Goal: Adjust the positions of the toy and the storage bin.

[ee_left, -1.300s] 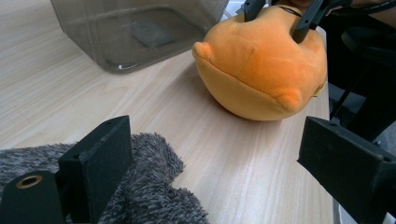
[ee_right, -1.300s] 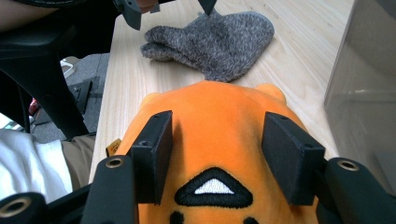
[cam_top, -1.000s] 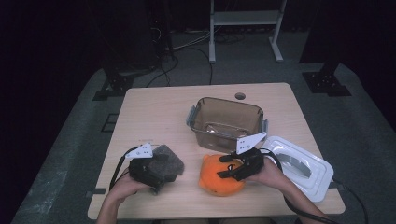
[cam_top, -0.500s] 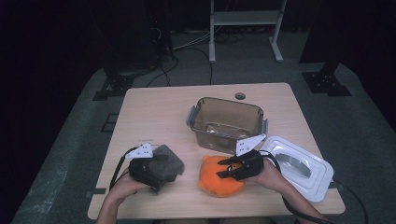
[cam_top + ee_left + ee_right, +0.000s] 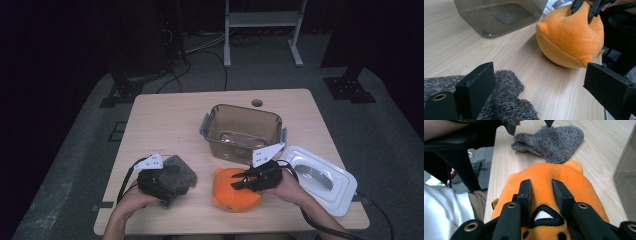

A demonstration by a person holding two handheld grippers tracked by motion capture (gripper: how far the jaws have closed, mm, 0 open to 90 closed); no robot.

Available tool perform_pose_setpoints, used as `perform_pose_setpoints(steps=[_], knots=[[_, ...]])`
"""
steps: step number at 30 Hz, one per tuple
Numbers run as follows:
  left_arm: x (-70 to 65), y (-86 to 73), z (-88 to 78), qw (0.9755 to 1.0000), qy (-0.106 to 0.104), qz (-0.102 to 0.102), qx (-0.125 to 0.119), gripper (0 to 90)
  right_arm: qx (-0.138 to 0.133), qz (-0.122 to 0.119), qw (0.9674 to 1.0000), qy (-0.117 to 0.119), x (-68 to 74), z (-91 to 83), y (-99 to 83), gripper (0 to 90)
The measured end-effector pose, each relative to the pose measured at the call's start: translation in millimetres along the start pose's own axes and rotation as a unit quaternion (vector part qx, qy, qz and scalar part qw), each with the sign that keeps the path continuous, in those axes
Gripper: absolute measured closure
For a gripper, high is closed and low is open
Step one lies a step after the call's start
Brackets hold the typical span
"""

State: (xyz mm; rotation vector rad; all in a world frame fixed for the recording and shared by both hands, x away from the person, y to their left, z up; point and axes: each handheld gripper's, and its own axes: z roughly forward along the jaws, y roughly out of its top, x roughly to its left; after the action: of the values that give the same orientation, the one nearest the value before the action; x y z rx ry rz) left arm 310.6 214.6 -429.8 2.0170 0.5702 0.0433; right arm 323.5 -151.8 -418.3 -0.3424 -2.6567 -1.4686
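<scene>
An orange plush toy (image 5: 227,194) lies near the table's front edge. My right gripper (image 5: 238,182) is shut on a fold at its top; its jaws have just been closing with the plush between them. In the right gripper view the jaws (image 5: 541,192) pinch the orange fabric (image 5: 576,187) above a stitched black-and-white patch. A grey fuzzy cloth (image 5: 181,172) lies to the left. My left gripper (image 5: 174,189) rests over it, open. In the left gripper view the wide jaws (image 5: 541,87) stand apart, with grey fabric (image 5: 509,105) by the left jaw and the orange toy (image 5: 569,37) ahead.
A clear brown plastic container (image 5: 210,125) stands empty just behind the toy. Its white lid (image 5: 325,182) lies flat at the right front corner, beside my right hand. A small round hole (image 5: 257,103) marks the table's far edge. Cables trail off the front edge.
The right gripper's jaws have drawn together on the top of the orange toy. Neither hand has shifted, and the grey cloth lies as before.
</scene>
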Motion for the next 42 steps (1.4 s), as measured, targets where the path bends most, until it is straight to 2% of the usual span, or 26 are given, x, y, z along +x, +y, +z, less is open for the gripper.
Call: perform_pose_setpoints(steps=[13, 20, 25, 32, 42], knots=[[2.1, -1.1, -4.3, 1.0000, 0.002, -0.002, -0.007, 9.0, 0.007, -0.007, 0.9999, 0.009, 2.1, -0.7, 9.8, 73.2], [1.9, -0.4, -4.4, 1.0000, 0.002, -0.002, -0.008, 9.0, -0.001, -0.009, 0.9999, 0.014, 4.5, -7.8, 17.4, 73.5], [2.3, -0.9, -2.9, 1.0000, 0.001, -0.002, -0.007, 9.0, -0.014, -0.010, 0.9998, 0.012, 5.6, -20.7, 29.4, 73.4], [2.8, -1.0, -2.2, 1.0000, 0.000, -0.002, -0.006, 9.0, -0.042, -0.033, 0.9986, -0.001, 7.7, -50.9, 59.9, 73.5], [2.7, -1.5, -0.7, 1.0000, -0.002, -0.006, -0.007, 9.1, -0.044, -0.052, 0.9973, -0.028, 2.9, -82.4, 96.1, 73.4]])
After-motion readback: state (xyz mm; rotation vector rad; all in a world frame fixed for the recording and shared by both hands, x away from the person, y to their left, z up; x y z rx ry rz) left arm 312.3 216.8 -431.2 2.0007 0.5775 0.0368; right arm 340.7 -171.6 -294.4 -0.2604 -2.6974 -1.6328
